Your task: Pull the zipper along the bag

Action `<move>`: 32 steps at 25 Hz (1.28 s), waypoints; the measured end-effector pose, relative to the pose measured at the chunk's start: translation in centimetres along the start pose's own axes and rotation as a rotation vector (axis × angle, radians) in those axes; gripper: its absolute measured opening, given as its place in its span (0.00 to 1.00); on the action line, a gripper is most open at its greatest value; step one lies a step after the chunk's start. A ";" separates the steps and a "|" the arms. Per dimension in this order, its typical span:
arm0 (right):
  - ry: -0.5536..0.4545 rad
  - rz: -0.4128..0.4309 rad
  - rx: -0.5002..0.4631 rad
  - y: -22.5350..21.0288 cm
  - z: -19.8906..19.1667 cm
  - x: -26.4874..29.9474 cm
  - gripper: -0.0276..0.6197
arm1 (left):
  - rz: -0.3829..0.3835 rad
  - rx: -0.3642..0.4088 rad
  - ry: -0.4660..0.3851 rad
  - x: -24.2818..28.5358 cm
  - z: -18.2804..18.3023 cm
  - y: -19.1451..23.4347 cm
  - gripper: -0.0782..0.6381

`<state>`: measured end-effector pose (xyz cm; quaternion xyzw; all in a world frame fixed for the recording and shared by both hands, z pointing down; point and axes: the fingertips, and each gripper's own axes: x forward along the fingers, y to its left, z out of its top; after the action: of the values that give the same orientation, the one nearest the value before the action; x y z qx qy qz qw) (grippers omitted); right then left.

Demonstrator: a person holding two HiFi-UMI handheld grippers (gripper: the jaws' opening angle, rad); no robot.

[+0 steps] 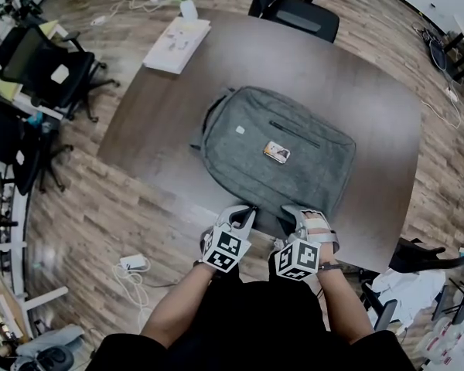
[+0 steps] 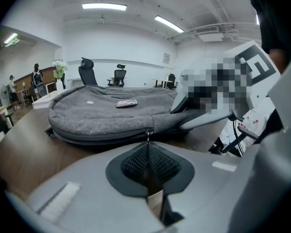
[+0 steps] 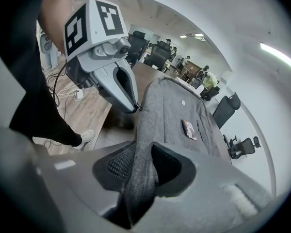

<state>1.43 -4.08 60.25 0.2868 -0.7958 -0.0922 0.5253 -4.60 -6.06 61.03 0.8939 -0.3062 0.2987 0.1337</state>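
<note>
Bag (image 1: 274,141) lies flat on surface (image 1: 371,107), zipper side along surface's near edge, by the person. L tool (image 1: 248,210) sits at that side of bag, jaws together, pinching zipper pull (image 2: 148,135). R tool (image 1: 295,211) is just beside it, clamped on a fold of bag fabric.

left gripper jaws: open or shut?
Shut. In the left gripper view, the left gripper has its pads together, pinching the zipper pull at the backpack near edge.
</note>
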 end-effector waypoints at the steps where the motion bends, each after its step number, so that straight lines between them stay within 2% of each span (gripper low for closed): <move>1: 0.001 0.000 -0.007 0.0 -0.1 -0.3 0.20 | -0.004 0.009 -0.005 -0.1 0.1 -0.2 0.14; 9: 0.001 -0.011 -0.041 -0.4 -0.6 -1.4 0.19 | -0.006 -0.012 -0.026 -0.3 0.2 -0.5 0.14; 12: 0.001 -0.022 -0.043 -0.7 -1.1 -2.0 0.18 | 0.022 -0.064 -0.041 -0.8 -0.2 1.0 0.14; 15: -0.003 -0.030 -0.050 -0.7 -1.8 -2.4 0.18 | 0.058 -0.057 -0.032 -1.6 -0.9 2.8 0.14; 19: -0.012 -0.046 -0.072 -1.3 -3.2 -3.2 0.18 | 0.124 -0.088 -0.027 -2.8 -1.7 6.5 0.14; 23: -0.031 -0.041 -0.121 -2.2 -5.7 -4.0 0.18 | 0.140 -0.055 -0.018 -3.3 -1.5 8.0 0.14; 26: -0.048 -0.032 -0.160 -2.6 -7.8 -3.9 0.18 | 0.117 -0.008 -0.002 -2.8 -1.2 6.8 0.14; 29: -0.021 -0.011 -0.189 -2.5 -9.6 -4.1 0.23 | 0.096 -0.011 0.000 -2.4 -0.7 5.0 0.14; 30: -0.014 0.000 -0.187 -2.3 -9.8 -4.4 0.27 | 0.094 -0.018 -0.003 -2.4 -0.4 4.7 0.14; 31: -0.022 0.006 -0.174 -2.2 -9.5 -4.7 0.37 | 0.094 -0.022 -0.006 -2.5 -0.2 4.5 0.14; 32: -0.048 0.003 -0.152 -2.0 -8.6 -5.1 0.39 | 0.092 -0.022 -0.010 -2.7 0.0 4.4 0.14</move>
<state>11.25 -1.52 59.07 0.2425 -0.7994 -0.1584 0.5264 -9.01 -8.24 59.61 0.8788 -0.3510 0.2968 0.1281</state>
